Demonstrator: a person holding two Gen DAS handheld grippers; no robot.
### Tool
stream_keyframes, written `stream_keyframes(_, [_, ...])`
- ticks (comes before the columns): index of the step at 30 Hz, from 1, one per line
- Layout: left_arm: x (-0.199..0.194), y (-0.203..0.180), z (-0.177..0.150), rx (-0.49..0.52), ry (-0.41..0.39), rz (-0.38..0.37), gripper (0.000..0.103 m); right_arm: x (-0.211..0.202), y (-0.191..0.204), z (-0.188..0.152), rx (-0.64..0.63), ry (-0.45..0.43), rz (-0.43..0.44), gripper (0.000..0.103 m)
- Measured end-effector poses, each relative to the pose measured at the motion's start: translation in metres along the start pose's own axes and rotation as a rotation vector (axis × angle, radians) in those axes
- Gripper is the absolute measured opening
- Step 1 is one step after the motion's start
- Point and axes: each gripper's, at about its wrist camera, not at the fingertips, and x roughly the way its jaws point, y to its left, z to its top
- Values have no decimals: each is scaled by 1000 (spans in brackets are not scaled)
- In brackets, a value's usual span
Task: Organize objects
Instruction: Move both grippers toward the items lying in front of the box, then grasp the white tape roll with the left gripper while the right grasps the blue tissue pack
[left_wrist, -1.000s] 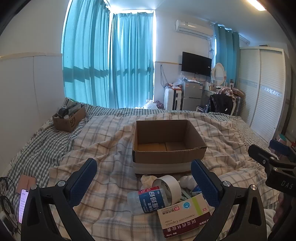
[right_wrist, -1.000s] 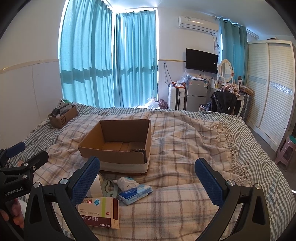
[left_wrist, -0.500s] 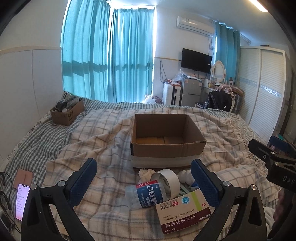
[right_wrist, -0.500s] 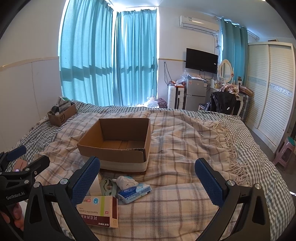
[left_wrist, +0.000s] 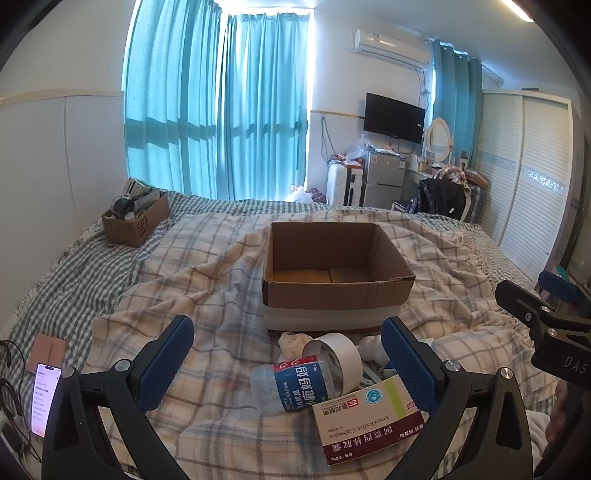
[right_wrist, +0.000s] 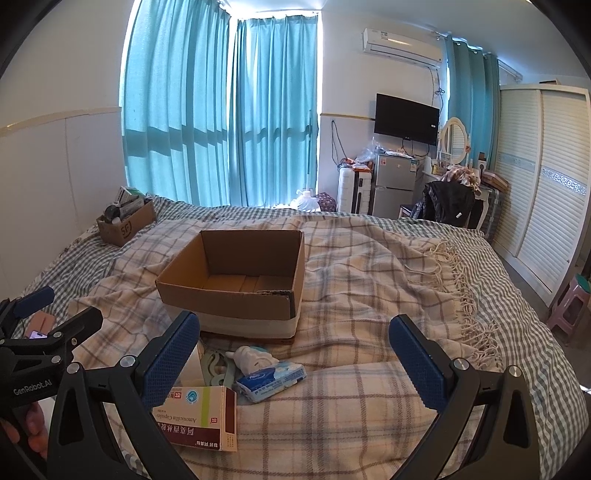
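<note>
An empty open cardboard box (left_wrist: 338, 291) (right_wrist: 229, 299) sits on the plaid blanket mid-bed. In front of it lies a pile: a clear bottle with a blue label (left_wrist: 295, 384), a white tape roll (left_wrist: 338, 356), a red-and-white medicine box (left_wrist: 369, 421) (right_wrist: 201, 417), a blue tissue pack (right_wrist: 271, 380) and a small white bottle (right_wrist: 253, 356). My left gripper (left_wrist: 286, 365) is open and empty, above the pile. My right gripper (right_wrist: 295, 362) is open and empty, to the right of the pile.
A smaller cardboard box full of items (left_wrist: 135, 218) stands at the bed's far left. A lit phone (left_wrist: 46, 398) and cables lie at the near left edge. A wardrobe (right_wrist: 539, 184), fridge (right_wrist: 391, 188) and chair stand past the bed.
Both grippers have tilted slightly, so the box and pile sit a little higher in view. Nothing was picked up; both stay open.
</note>
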Motion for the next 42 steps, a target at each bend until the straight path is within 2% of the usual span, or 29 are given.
stream_keyframes(10, [6,-2,-2,-3,22,-13,103,1,-7,-2,7,14,-30,103])
stream_keyframes(17, [23,-12,-6,23,62,-10,103,17,-16,-8,12,81,-38,103])
stream_keyframes(27, [81,-25,-25,37,192,-10,102,67,-27,-33,10,193,-38,103])
stream_keyframes(32, [109,-41,-29,57,249,-41,96,95,-36,-46,20,261,-39,103])
stream_keyframes(37, [128,-65,-31,105,281,-108,79,108,-48,-56,42,292,-42,103])
stream_keyframes(39, [140,-69,-36,105,310,-109,52,111,-52,-58,51,298,-42,103])
stream_keyframes(40, [145,-69,-39,93,332,-110,42,112,-53,-59,56,299,-41,103])
stream_keyframes(41, [150,-68,-43,71,358,-131,27,113,-54,-60,59,302,-39,103])
stream_keyframes(42, [152,-66,-46,52,371,-151,25,114,-54,-61,59,302,-37,103])
